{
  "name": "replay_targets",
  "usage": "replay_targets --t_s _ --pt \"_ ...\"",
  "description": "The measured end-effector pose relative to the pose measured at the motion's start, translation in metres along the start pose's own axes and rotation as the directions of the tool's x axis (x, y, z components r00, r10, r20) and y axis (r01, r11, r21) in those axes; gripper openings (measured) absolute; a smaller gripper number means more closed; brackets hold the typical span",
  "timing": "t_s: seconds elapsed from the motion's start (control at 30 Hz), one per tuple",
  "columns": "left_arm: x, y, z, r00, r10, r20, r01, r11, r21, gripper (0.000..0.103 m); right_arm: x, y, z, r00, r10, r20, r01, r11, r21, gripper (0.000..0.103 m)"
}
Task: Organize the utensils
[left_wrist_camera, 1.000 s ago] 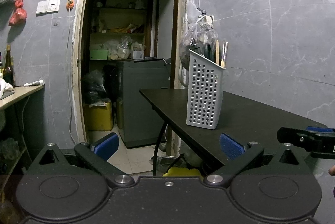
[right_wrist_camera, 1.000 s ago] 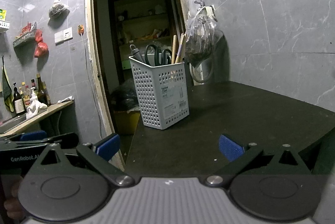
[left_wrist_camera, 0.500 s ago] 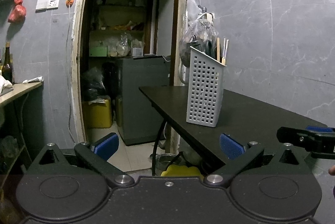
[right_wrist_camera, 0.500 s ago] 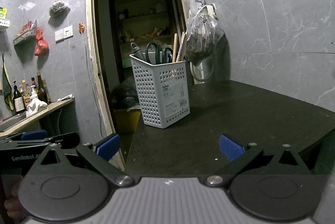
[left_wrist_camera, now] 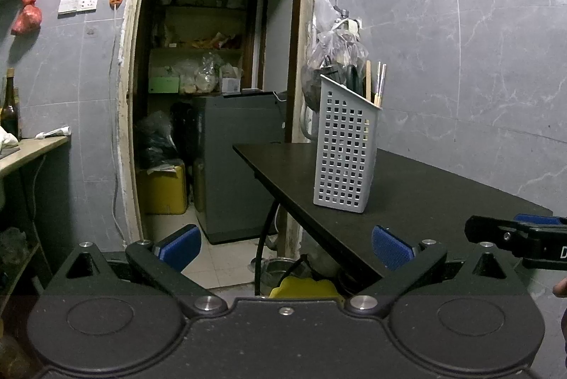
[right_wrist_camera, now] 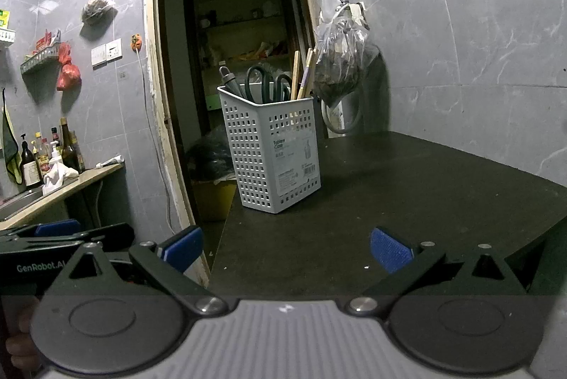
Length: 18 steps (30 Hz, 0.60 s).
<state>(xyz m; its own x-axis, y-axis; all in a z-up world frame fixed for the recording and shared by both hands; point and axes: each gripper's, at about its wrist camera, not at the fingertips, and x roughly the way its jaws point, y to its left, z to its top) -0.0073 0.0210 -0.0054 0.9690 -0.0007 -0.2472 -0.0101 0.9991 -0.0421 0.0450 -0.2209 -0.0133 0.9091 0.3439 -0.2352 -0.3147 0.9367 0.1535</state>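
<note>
Scissors with dark handles (right_wrist_camera: 270,82) and wooden chopsticks (right_wrist_camera: 300,74) stood in a perforated grey plastic basket (right_wrist_camera: 273,150) on a black table (right_wrist_camera: 407,194). Ahead of it, the right gripper (right_wrist_camera: 285,249) and left gripper (left_wrist_camera: 285,244) were both spread wide, holding nothing.

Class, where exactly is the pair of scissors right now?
In the right wrist view, the scissors stand handles-up inside the grey utensil basket on the dark table, beside wooden chopsticks.

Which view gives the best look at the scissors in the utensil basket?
The right wrist view: the scissors show both dark handle loops above the basket rim. In the left wrist view, only a dark sliver behind the basket edge shows.
</note>
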Motion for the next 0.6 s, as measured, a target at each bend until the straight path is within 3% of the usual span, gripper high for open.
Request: replay_targets --t_s 0.6 --pt "0.02 -0.007 -0.001 0.998 -0.006 -0.063 0.008 1.0 0.023 0.102 0.013 -0.012 -0.002 1.0 0.021 -0.019 -0.02 0.999 0.044 0.103"
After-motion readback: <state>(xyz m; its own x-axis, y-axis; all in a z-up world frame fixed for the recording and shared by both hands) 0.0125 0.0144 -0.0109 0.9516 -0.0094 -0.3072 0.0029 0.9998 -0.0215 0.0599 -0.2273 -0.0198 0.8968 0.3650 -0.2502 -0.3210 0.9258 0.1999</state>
